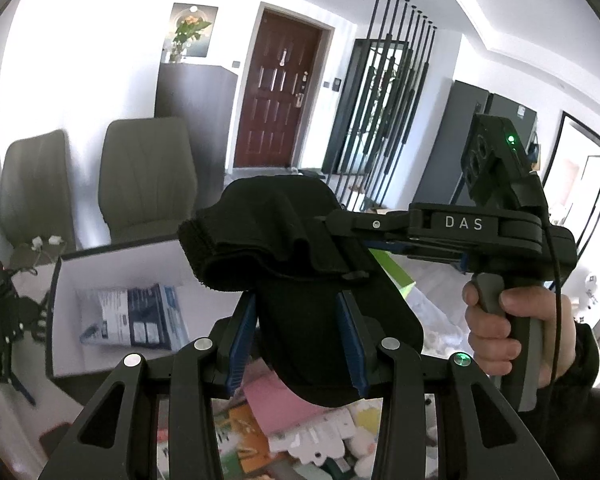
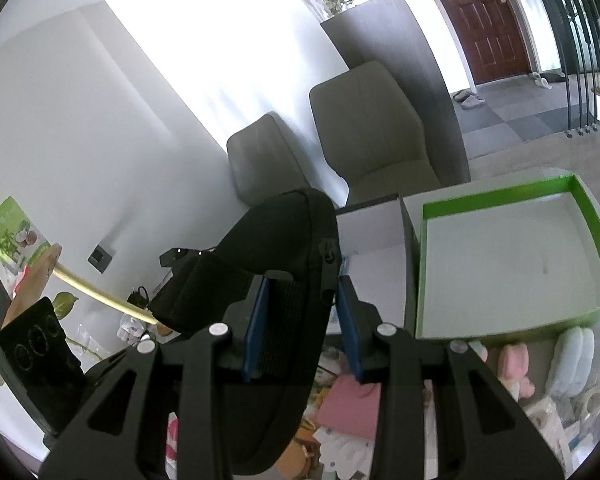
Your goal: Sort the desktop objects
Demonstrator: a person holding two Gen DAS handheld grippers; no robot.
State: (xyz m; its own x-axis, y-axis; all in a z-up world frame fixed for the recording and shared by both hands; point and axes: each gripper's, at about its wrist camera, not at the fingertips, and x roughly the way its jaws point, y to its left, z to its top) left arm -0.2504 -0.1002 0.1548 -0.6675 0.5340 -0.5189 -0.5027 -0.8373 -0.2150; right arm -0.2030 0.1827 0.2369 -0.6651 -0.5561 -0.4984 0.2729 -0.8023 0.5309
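Observation:
A black fabric pouch (image 1: 320, 280) with a strap and zipper is held up in the air between both grippers. My left gripper (image 1: 298, 308) is shut on its lower part. My right gripper (image 2: 302, 292) is shut on the pouch (image 2: 284, 248) near the zipper; it enters the left wrist view from the right (image 1: 340, 224), clamped on the pouch's upper edge. The pouch hangs above a cluttered table.
A white box (image 1: 140, 264) holding a blue-and-white packet (image 1: 136, 316) stands at the left. A green-lined empty box (image 2: 508, 264) stands at the right. Pink card (image 2: 352, 408), soft toys (image 2: 516, 364), tape rolls and packets lie below. Two grey chairs (image 2: 364, 128) stand behind.

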